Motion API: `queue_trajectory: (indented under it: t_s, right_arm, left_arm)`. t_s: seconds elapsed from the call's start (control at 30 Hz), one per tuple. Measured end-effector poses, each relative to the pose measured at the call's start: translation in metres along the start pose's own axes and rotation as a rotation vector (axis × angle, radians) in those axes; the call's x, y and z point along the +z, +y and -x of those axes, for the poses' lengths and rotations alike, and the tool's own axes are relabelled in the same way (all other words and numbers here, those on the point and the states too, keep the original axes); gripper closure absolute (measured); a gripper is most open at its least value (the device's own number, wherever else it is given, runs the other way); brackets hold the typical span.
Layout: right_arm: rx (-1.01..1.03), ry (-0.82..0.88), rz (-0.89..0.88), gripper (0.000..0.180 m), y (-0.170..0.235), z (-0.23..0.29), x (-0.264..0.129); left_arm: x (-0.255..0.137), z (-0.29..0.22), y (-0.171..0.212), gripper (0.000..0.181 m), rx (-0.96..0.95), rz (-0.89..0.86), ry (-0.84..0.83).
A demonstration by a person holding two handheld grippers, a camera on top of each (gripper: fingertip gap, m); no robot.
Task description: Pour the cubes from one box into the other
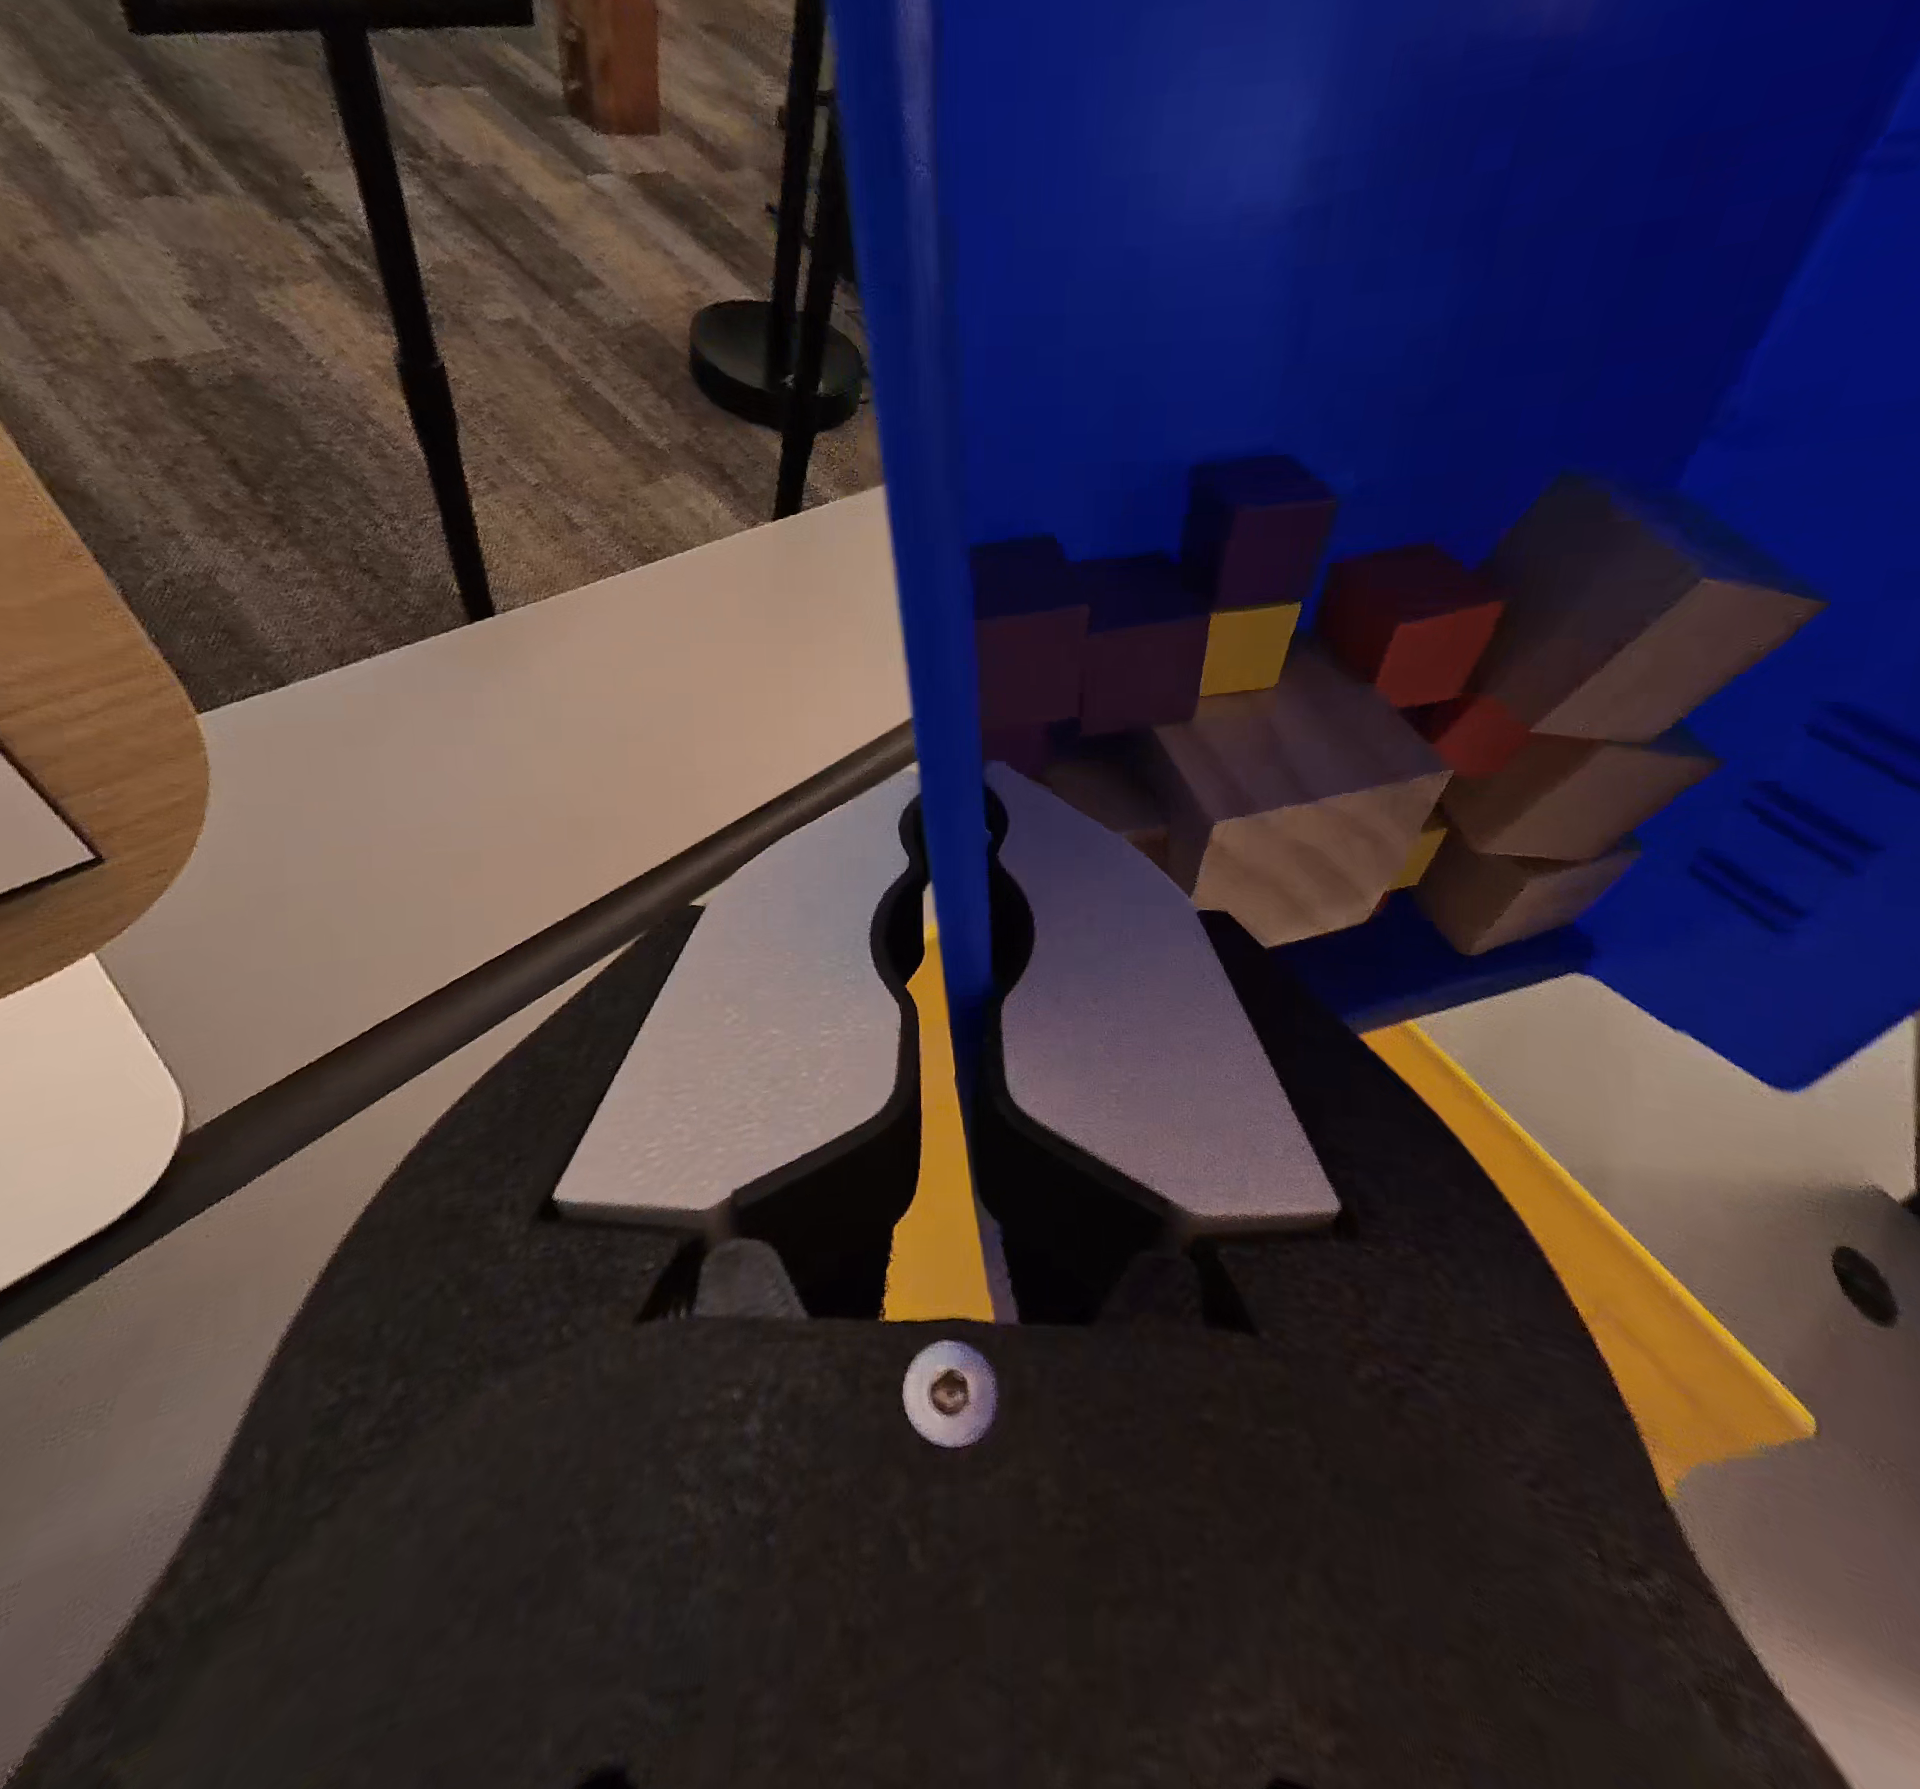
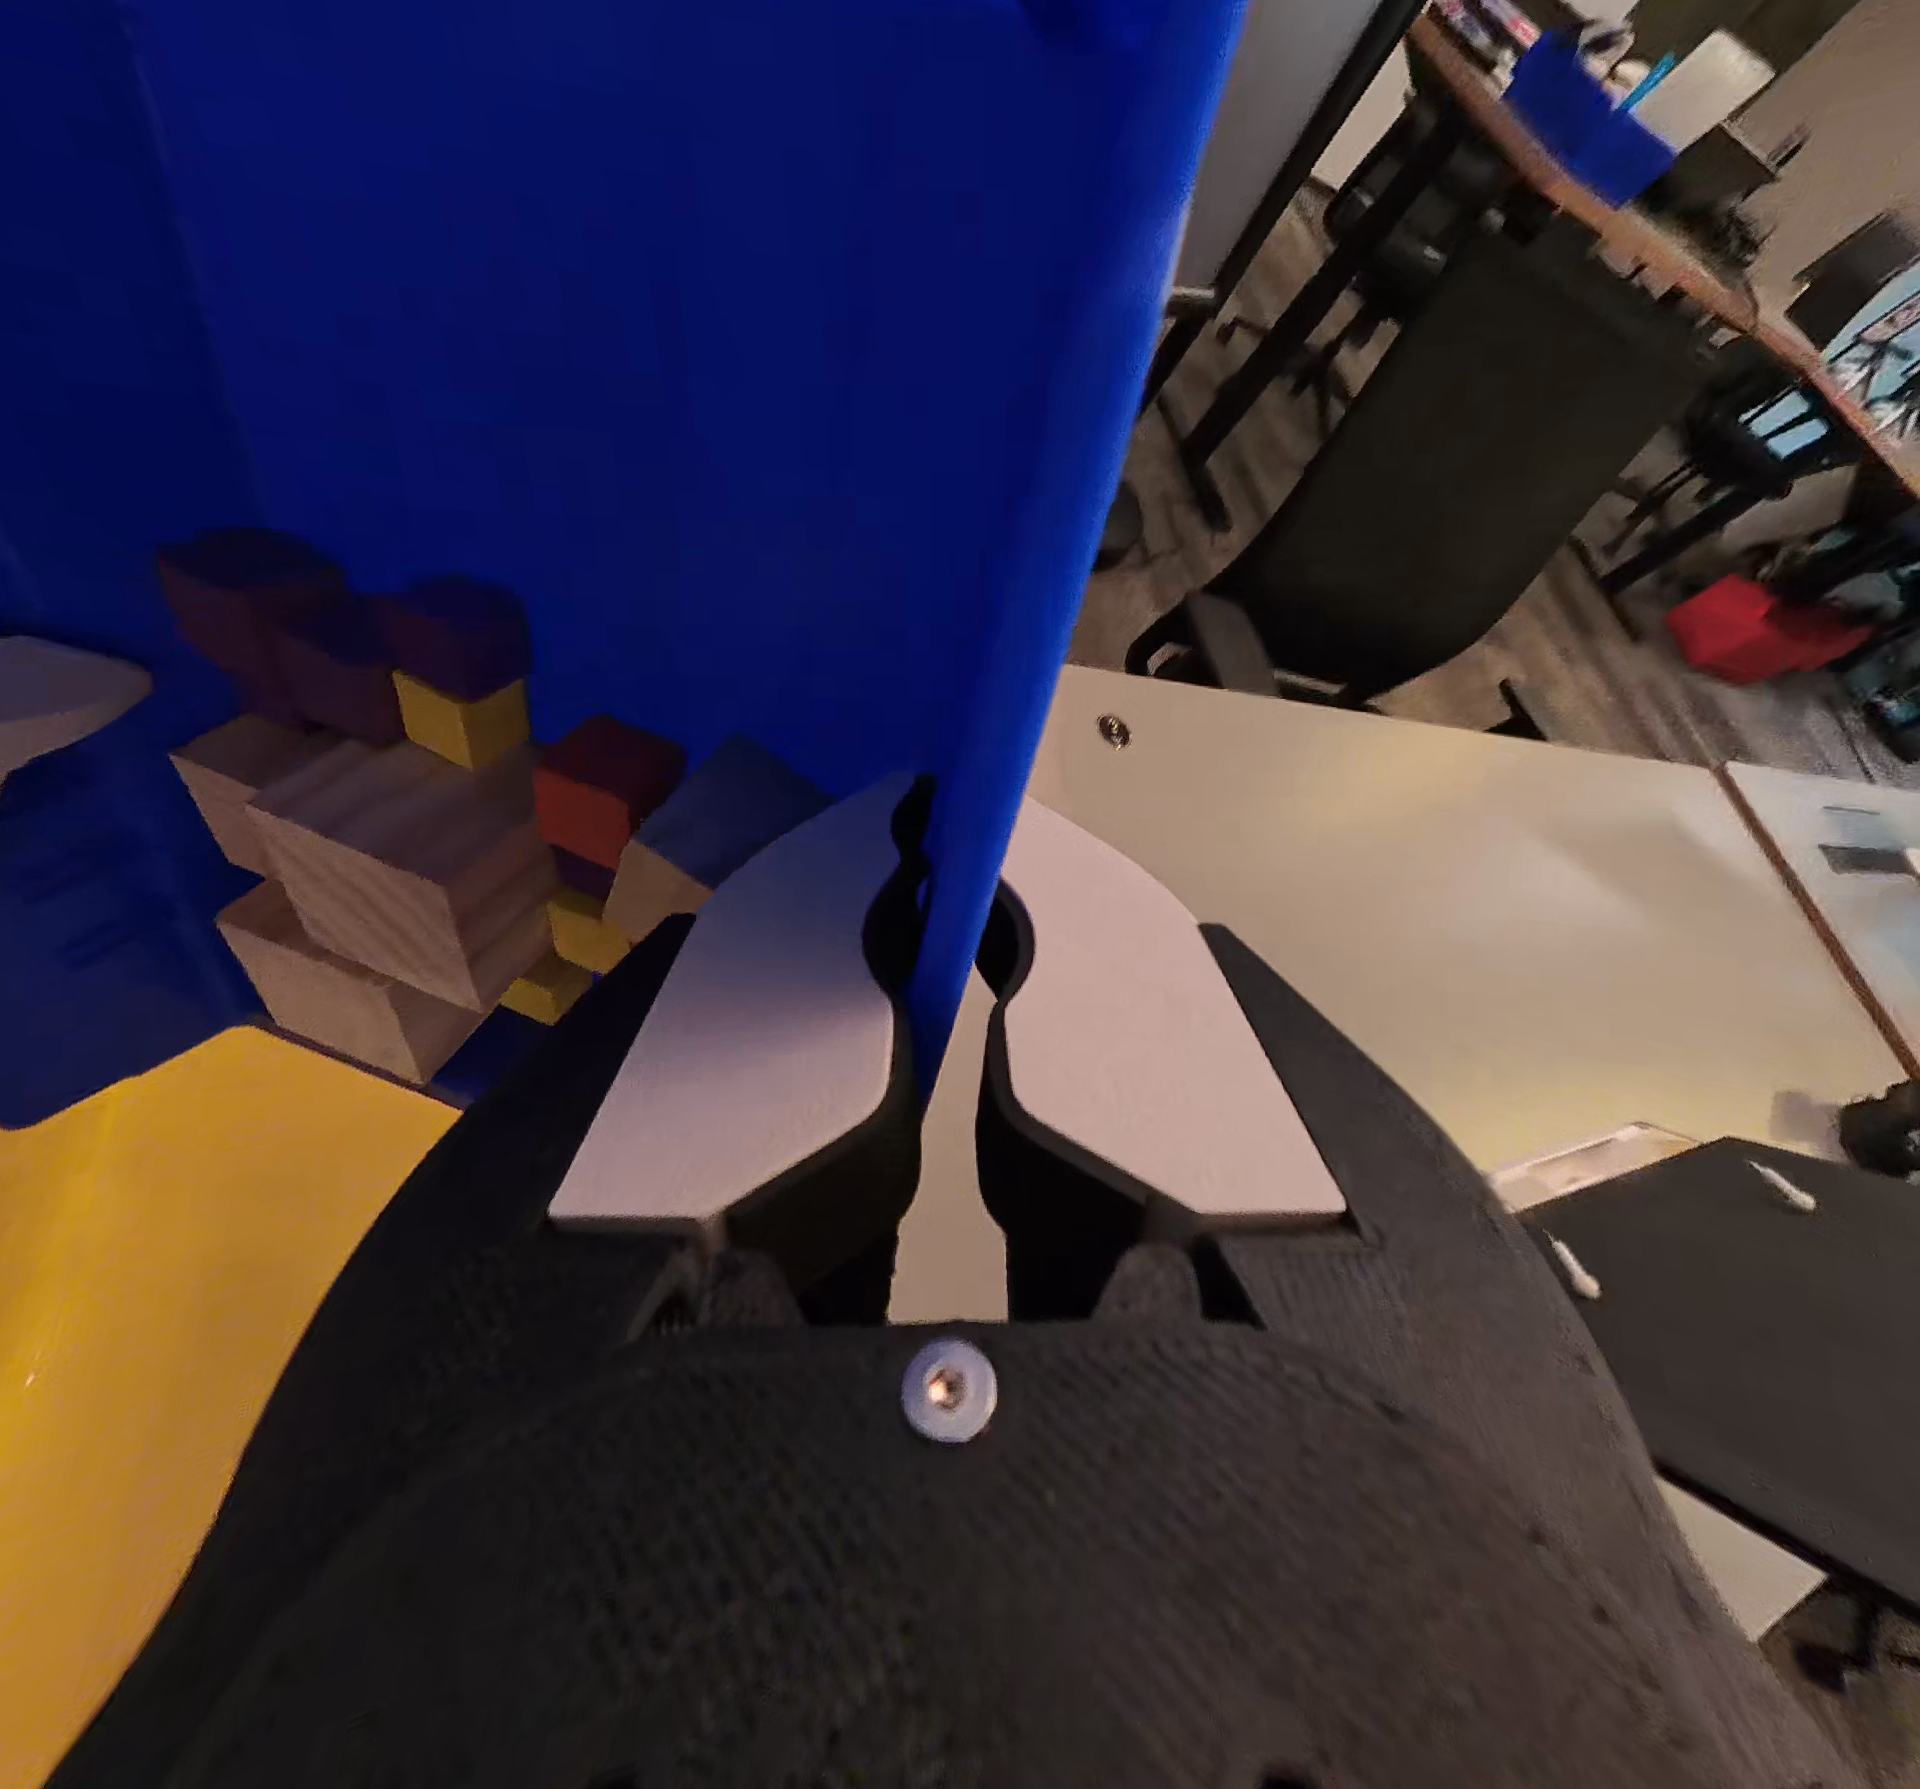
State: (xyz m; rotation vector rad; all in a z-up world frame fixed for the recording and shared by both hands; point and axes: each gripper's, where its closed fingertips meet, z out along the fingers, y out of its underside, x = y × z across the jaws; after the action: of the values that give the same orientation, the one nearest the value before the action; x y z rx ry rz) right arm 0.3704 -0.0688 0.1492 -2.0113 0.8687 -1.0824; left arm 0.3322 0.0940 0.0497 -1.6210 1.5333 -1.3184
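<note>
A blue box (image 1: 1403,233) is held up and tilted steeply, its open side towards the cameras. My left gripper (image 1: 961,866) is shut on its left wall. My right gripper (image 2: 951,866) is shut on its right wall (image 2: 675,285). Several cubes, wooden (image 1: 1309,804), purple (image 1: 1101,638), yellow (image 1: 1252,643) and red (image 1: 1413,633), are piled at the box's lower edge. They also show in the right wrist view (image 2: 405,856). A yellow box (image 2: 156,1324) lies right below the blue one; its rim shows in the left wrist view (image 1: 1621,1282).
A white table (image 1: 468,752) lies below the boxes, with a dark rail (image 1: 520,970) across it. Black stands (image 1: 395,264) rise from the carpet beyond. In the right wrist view a black chair (image 2: 1455,492) and a cluttered desk (image 2: 1662,212) stand behind the white table (image 2: 1403,908).
</note>
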Motion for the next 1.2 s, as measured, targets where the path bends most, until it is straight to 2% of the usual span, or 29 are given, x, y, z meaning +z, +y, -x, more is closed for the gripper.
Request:
queue_trajectory:
  t_s: [0.07,0.13,0.23,0.33,0.43,0.5,0.6,0.7,0.8,0.87,0.93,0.97,1.07,1.17,1.2]
  right_arm:
    - [0.007,-0.007,0.081,0.173,0.007,0.004,0.003]
    - [-0.049,0.037,0.064,0.174,0.003,0.004,-0.003]
    - [-0.051,0.030,0.112,0.173,0.007,0.006,0.000]
    - [-0.096,0.065,0.061,0.173,-0.001,0.003,-0.004]
    - [-0.050,0.027,0.135,0.173,0.007,0.003,-0.003]
    - [-0.063,0.047,0.061,0.173,-0.002,-0.001,-0.006]
    - [-0.012,0.013,0.120,0.173,0.002,-0.005,-0.008]
    - [-0.008,0.034,-0.003,0.173,-0.012,-0.013,-0.018]
    - [0.025,-0.009,0.098,0.174,0.010,-0.009,0.000]
    - [0.037,-0.014,0.058,0.173,0.006,-0.007,-0.012]
    - [-0.008,0.044,-0.027,0.175,-0.005,-0.012,-0.030]
    - [-0.018,0.050,-0.033,0.174,-0.006,-0.012,-0.026]
    - [0.019,-0.013,0.128,0.173,0.016,-0.008,-0.007]
    - [0.013,0.026,-0.022,0.174,0.003,-0.011,-0.032]
    - [0.009,0.030,-0.041,0.174,0.001,-0.011,-0.028]
  left_arm:
    - [0.005,0.002,0.007,0.176,-0.040,0.033,0.002]
    - [0.010,-0.001,0.012,0.176,-0.095,0.040,0.061]
    - [0.014,0.000,0.016,0.177,-0.079,0.040,0.048]
    - [0.014,-0.002,0.013,0.176,-0.089,0.023,0.080]
    - [0.013,-0.002,0.010,0.176,-0.055,0.048,0.057]
    - [0.011,-0.004,0.002,0.176,-0.045,0.012,0.070]
    - [0.005,-0.006,-0.008,0.176,-0.012,0.028,0.038]
    - [-0.002,-0.012,-0.020,0.176,0.070,-0.040,0.032]
    - [0.004,-0.006,-0.009,0.176,0.086,0.016,-0.022]
    - [-0.001,-0.009,-0.014,0.177,0.017,-0.062,0.018]
    - [-0.005,-0.017,-0.018,0.177,0.057,-0.145,0.052]
    - [-0.002,-0.016,-0.016,0.176,0.077,-0.140,0.028]
    - [0.006,-0.012,-0.001,0.177,-0.012,-0.021,0.026]
    - [-0.009,-0.019,-0.017,0.177,0.064,-0.165,0.053]
    - [-0.007,-0.016,-0.017,0.177,0.075,-0.161,0.030]
